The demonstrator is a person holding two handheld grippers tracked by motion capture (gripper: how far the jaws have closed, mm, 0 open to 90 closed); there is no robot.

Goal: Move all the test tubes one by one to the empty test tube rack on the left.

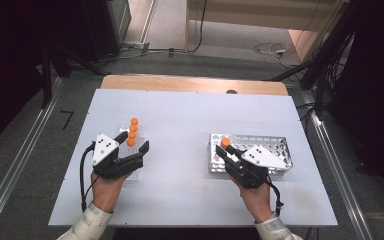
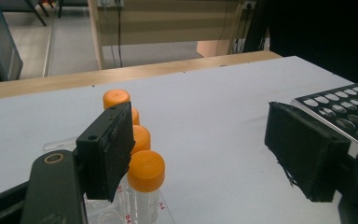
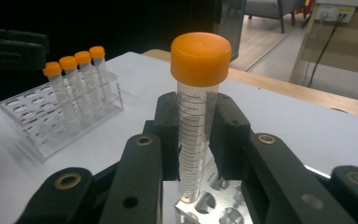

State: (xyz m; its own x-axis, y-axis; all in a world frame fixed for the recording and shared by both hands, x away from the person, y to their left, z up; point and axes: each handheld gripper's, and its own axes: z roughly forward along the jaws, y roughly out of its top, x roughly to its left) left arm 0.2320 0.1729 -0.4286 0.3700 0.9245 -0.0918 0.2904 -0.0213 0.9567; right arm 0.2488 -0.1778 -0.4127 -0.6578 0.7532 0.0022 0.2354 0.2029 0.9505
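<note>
Bright even tabletop light, dark surroundings, soft focus.

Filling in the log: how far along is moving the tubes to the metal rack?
None looks seated in the metal rack yet. In hand: the right gripper holds one orange-capped tube over its holes. Left: four tubes in the clear rack, the left gripper open beside them.

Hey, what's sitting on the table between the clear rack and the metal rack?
Nothing: in the high view the white table is bare between the clear rack and the metal rack.
</note>
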